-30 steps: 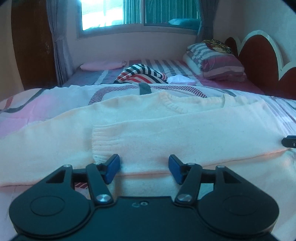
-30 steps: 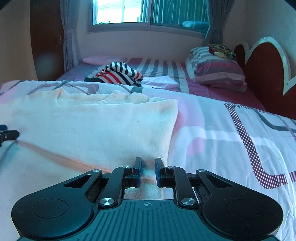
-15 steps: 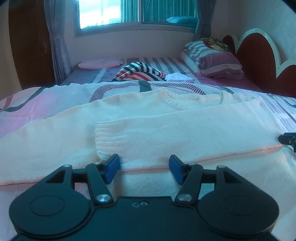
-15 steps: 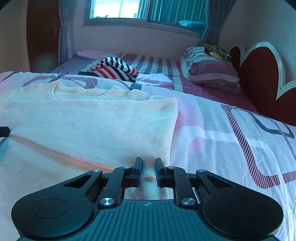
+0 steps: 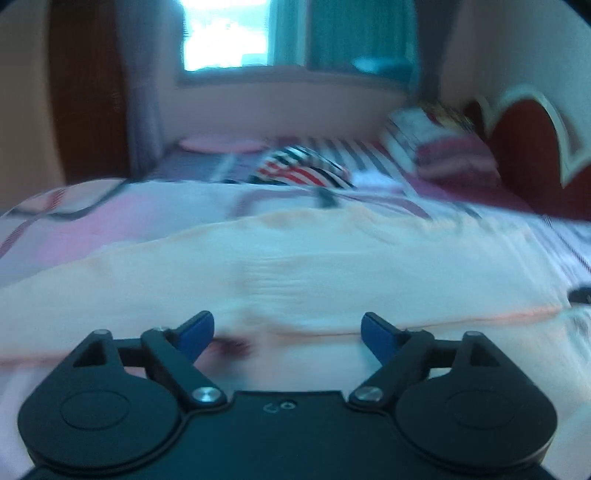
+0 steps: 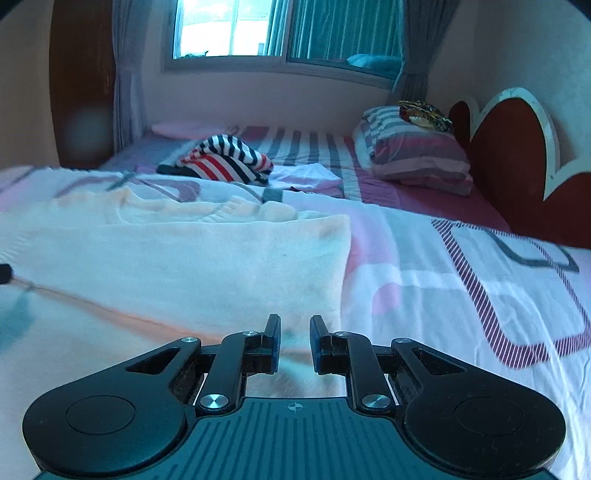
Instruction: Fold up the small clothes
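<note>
Blur smears sweater (image 5: 295, 266); left tool (image 5: 287, 330) just spread, right tool (image 6: 294, 341) pinching it.

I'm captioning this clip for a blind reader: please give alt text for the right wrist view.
The right tool, jaws nearly closed on the near edge of a cream sweater, points across a bed. The sweater lies partly folded on a pink and white cover; behind it are a striped garment, a pillow and a window.
</note>
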Demonstrator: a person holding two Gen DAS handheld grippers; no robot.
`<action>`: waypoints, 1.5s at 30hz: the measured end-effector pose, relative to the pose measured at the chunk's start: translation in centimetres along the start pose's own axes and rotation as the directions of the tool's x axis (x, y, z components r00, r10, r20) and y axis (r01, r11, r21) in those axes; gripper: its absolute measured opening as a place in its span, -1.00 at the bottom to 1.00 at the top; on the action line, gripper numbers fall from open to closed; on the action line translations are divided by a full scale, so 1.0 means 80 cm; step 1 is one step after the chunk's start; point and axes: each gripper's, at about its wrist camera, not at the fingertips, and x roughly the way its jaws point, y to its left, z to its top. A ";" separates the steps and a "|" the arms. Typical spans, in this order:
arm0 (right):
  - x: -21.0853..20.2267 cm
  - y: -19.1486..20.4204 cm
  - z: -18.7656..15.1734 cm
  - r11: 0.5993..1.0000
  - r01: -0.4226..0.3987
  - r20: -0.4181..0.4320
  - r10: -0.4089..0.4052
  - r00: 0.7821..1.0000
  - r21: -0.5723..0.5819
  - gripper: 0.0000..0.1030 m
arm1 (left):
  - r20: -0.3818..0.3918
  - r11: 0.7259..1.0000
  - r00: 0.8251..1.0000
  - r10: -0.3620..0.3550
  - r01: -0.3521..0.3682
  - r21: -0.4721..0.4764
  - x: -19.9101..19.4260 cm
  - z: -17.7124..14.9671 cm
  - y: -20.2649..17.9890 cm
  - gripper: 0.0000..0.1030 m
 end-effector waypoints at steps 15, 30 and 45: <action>-0.036 0.121 0.005 0.994 -0.109 -0.001 0.109 0.994 0.003 -0.68 | -0.060 0.769 0.980 0.188 -0.185 -0.611 -0.069 -0.056 0.328 -0.33; -0.028 0.128 0.021 0.989 -0.048 -0.039 0.053 0.998 0.138 -0.68 | 0.015 0.662 0.989 0.147 -0.087 -0.745 -0.045 -0.066 0.392 -0.89; -0.039 0.071 0.015 0.976 -0.095 0.015 0.094 0.995 0.195 -0.69 | 0.107 0.916 0.993 0.051 -0.004 -0.400 -0.040 0.064 0.205 -0.96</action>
